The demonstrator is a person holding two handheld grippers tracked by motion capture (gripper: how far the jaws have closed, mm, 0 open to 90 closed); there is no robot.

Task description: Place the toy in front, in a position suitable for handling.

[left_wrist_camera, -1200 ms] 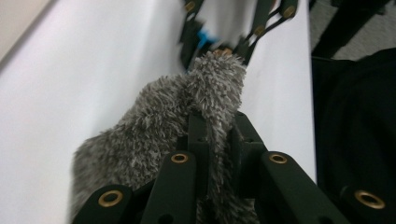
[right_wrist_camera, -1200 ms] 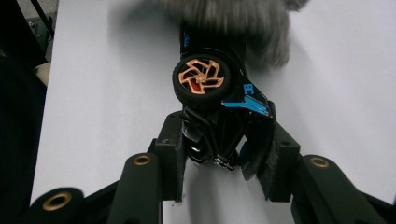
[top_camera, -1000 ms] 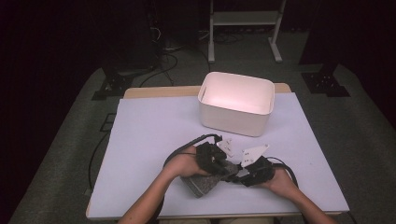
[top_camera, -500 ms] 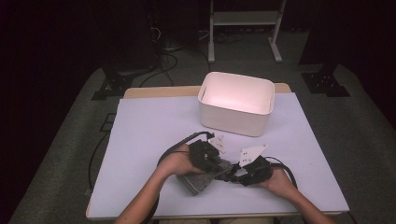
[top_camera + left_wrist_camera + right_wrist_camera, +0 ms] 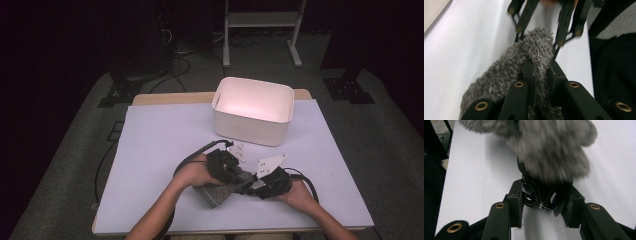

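Observation:
A grey furry cover [image 5: 212, 193] is held just above the near edge of the white table [image 5: 160, 145], between both hands. My left gripper [image 5: 234, 179] comes at it from the left. In the left gripper view its jaws [image 5: 540, 72] are shut on the fur of the cover [image 5: 506, 72], with the right gripper [image 5: 546, 22] facing them from beyond. My right gripper [image 5: 251, 187] comes from the right. In the right gripper view it [image 5: 541, 195] is shut on a shiny black piece [image 5: 536, 196] that sticks out of the blurred furry cover [image 5: 549, 147].
A white rectangular bin [image 5: 252, 107] stands open at the back of the table, right of centre. Cables trail from both grippers. A white stand [image 5: 262, 25] and floor cables lie beyond the table.
The left hand has shifted slightly to the left and back; both grippers stay on the furry cover near the table's front edge.

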